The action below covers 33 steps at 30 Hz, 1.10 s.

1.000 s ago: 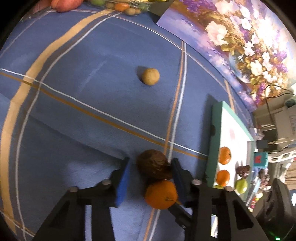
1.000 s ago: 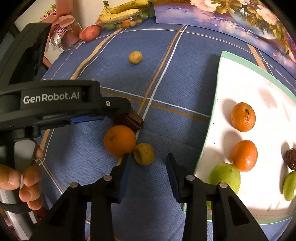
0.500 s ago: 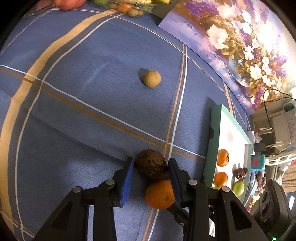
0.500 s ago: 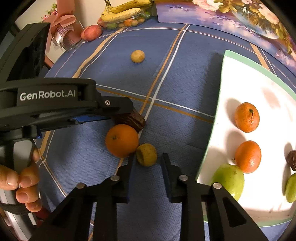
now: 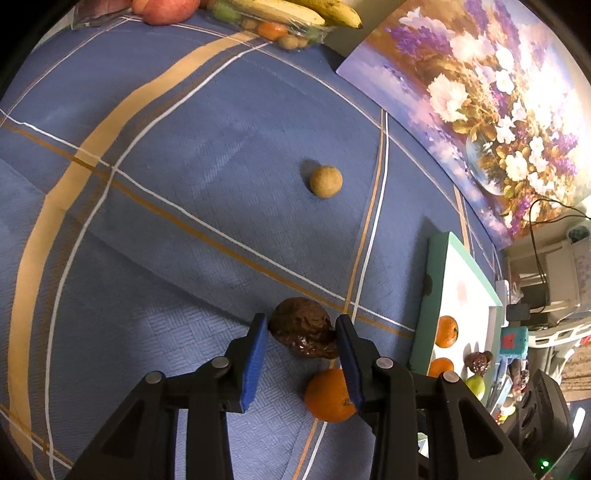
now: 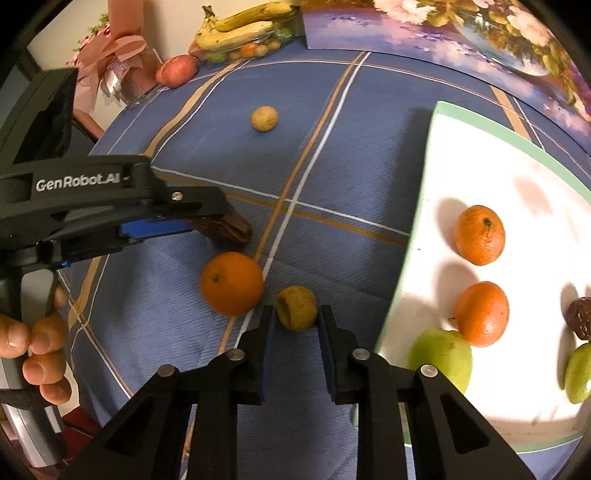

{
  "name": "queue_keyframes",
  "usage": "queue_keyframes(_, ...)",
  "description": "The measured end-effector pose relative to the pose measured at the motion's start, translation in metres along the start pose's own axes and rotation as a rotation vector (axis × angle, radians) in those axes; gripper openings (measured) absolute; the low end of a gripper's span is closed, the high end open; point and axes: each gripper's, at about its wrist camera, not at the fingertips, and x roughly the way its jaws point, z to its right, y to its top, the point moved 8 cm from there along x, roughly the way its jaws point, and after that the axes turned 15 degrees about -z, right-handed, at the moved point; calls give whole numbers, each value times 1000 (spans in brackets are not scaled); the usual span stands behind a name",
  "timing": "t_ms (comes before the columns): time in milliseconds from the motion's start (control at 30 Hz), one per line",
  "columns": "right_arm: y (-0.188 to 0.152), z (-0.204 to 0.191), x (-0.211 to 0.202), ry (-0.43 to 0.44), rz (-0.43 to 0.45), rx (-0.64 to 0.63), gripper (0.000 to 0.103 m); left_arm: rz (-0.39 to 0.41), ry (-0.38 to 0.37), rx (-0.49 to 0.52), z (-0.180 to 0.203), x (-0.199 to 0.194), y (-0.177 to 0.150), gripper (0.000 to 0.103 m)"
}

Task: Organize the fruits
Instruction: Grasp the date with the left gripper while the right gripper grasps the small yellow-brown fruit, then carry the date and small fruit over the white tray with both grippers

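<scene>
**Both grippers clamped on fruit, tray part-filled**

Blue woven tablecloth (image 5: 177,192) with tan and white stripes, creased. The left gripper (image 5: 301,332), black frame with blue pads, is clamped on a dark brown wrinkled fruit (image 5: 303,326), glossy and lumpy, resting on the cloth; both pads press its sides. A smooth round orange (image 6: 231,283) sits just near of it, touching the brown fruit in the left wrist view. A hand (image 6: 35,354) grips the left gripper's handle at the left edge.

The right gripper (image 6: 295,325) is closed on a small round tan-yellow fruit (image 6: 296,307), rough matte skin, with a dent on its left side; the fruit sits at the fingertips, just right of the orange.

A second small tan fruit (image 5: 325,181) lies alone farther out on the cloth, well apart.

White tray (image 6: 480,162) with a green rim on the right holds two mandarins (image 6: 479,235), a green pear-like fruit (image 6: 441,356), another green fruit at the right edge and a dark wrinkled one (image 6: 580,318).

Far edge: clear container with bananas (image 6: 240,27) and small fruits, red apple (image 6: 176,70) beside it, floral painting (image 5: 480,96).
</scene>
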Motion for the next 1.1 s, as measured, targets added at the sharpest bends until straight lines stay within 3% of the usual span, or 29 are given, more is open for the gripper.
queue_keyframes(333,0,7,-39,13,112,28,23,99,-37,23,10,-36,2,40)
queue_keyframes(600,-5,43,-78,8,228,138,24,184,-49,89,35,-65,-4,40)
queue_keyframes(1100,-35,148,-103,-48,288,441,24,154,-16,242,93,-47,-26,40)
